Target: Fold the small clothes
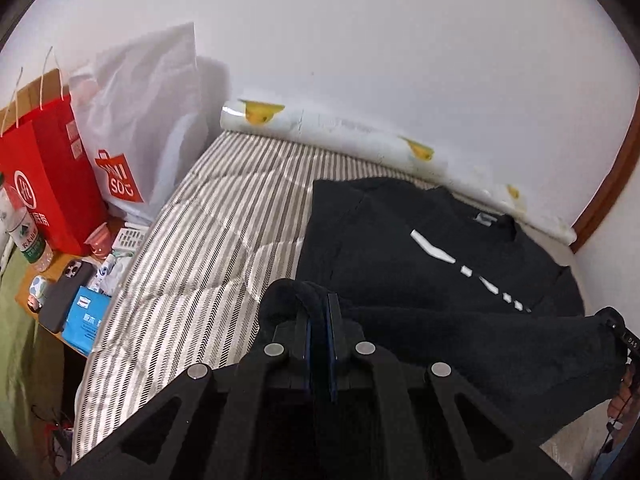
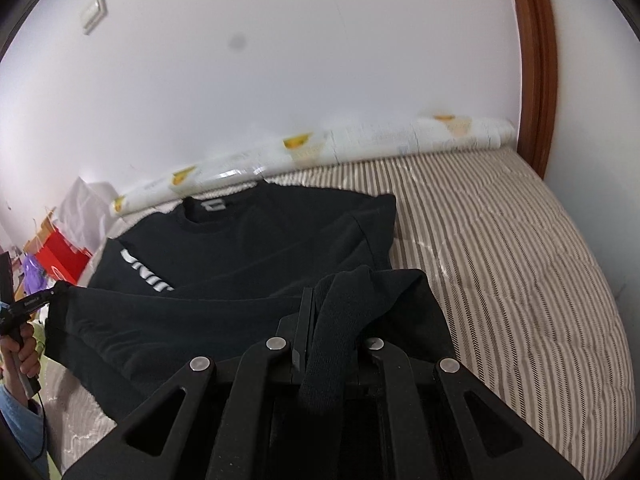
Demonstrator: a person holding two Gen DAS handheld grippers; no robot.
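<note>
A black sweatshirt [image 1: 424, 248] with white chest lettering lies on a striped bed, collar toward the wall; it also shows in the right wrist view [image 2: 256, 240]. Its bottom hem is lifted off the bed and stretched between both grippers. My left gripper [image 1: 321, 312] is shut on the hem's left corner. My right gripper [image 2: 328, 312] is shut on the hem's right corner, with a fold of fabric draped over its fingers. The left gripper also shows far left in the right wrist view [image 2: 52, 292], and the right gripper at the right edge of the left wrist view [image 1: 616, 324].
The striped bedcover [image 2: 500, 248] runs to a white wall, with a rolled printed sheet [image 1: 340, 128] along it. A bedside table [image 1: 48, 276] at left holds a red bag [image 1: 44, 176], white shopping bag [image 1: 140, 128], bottle, phone [image 1: 64, 292] and blue packet. A wooden door frame [image 2: 536, 60] stands right.
</note>
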